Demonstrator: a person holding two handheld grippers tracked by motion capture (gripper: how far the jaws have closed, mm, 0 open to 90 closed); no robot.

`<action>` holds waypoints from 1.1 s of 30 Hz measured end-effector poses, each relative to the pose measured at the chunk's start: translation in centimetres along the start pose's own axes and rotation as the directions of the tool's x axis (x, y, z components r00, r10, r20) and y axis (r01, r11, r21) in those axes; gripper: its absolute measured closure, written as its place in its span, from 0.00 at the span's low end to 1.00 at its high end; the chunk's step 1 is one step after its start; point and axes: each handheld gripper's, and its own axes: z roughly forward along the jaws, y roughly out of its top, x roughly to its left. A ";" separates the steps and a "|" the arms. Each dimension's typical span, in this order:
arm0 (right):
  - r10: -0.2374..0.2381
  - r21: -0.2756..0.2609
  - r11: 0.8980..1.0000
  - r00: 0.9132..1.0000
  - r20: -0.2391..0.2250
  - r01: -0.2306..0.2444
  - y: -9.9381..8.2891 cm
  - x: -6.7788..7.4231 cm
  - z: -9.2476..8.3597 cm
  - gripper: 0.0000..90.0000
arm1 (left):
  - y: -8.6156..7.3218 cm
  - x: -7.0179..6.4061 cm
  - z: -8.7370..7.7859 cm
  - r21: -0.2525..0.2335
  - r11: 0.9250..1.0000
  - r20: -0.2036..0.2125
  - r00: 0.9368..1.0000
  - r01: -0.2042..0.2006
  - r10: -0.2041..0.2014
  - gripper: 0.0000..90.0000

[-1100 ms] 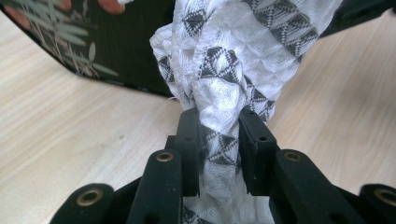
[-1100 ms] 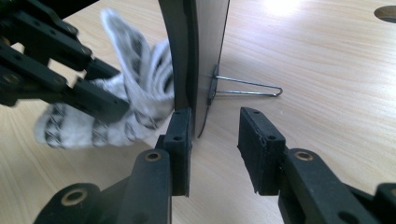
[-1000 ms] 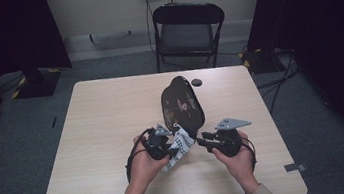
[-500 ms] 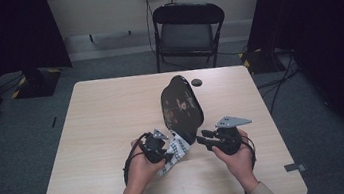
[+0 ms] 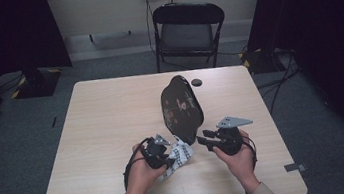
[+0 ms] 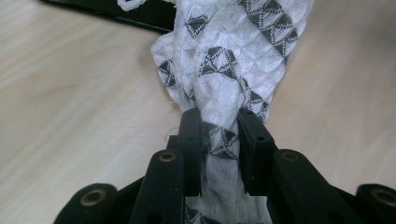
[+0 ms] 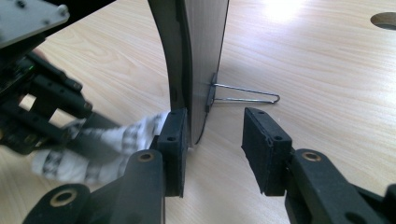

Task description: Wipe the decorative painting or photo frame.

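**Cloth Pinched at the Foot of a Standing Plate**

The left gripper (image 6: 219,135) had its fingers (image 6: 190,140) clamped on a bunched white cloth with black diamonds (image 6: 224,70); its view showed the fabric's weave, which the high view gave as a pale wad (image 5: 177,154). The right gripper (image 7: 215,140) had just been opening: one finger (image 7: 173,140) lay against the plate's lower edge (image 7: 187,56), the other stood clear. Its view alone revealed a wire stand (image 7: 247,95) behind the plate. The high view showed the dark decorated plate (image 5: 180,108) upright on the table (image 5: 103,126), one small dark disc (image 5: 197,82), one folding chair (image 5: 189,29). One cloth, one plate, two grippers.
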 end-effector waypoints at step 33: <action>0.007 -0.012 1.000 1.000 0.015 -0.006 -0.1 -0.4 -0.6 0.67 | 4.3 -0.4 3.1 0.032 0.999 0.042 0.999 -0.027 0.025 0.81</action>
